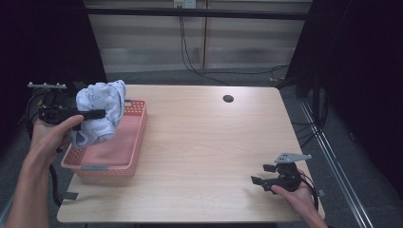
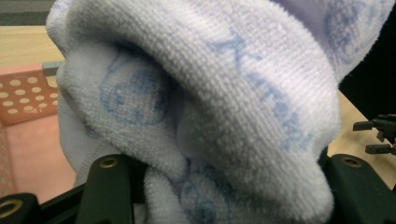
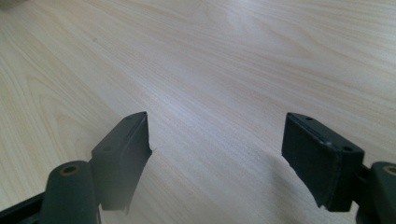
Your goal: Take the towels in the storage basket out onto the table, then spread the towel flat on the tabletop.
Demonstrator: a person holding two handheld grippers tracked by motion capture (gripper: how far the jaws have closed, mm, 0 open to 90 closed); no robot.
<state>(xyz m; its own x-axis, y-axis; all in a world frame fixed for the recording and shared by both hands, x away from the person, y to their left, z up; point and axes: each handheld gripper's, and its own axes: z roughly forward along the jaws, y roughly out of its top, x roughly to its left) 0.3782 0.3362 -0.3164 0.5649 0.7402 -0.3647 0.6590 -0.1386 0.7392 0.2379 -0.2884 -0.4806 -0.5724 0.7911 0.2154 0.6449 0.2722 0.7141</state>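
Item: pale blue towel (image 1: 100, 111), bunched, pinched in left gripper (image 1: 90, 114), hanging directly above pink basket (image 1: 135, 142) at table's left. Right gripper (image 1: 263, 176): spread, empty, well apart.

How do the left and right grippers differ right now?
The left gripper is shut on a bunched pale-blue towel; the right gripper is open, with nothing between its jaws. The left is raised over the pink basket at the table's left edge; the right sits low over bare tabletop near the front right corner. Both are hand-held with black jaws.
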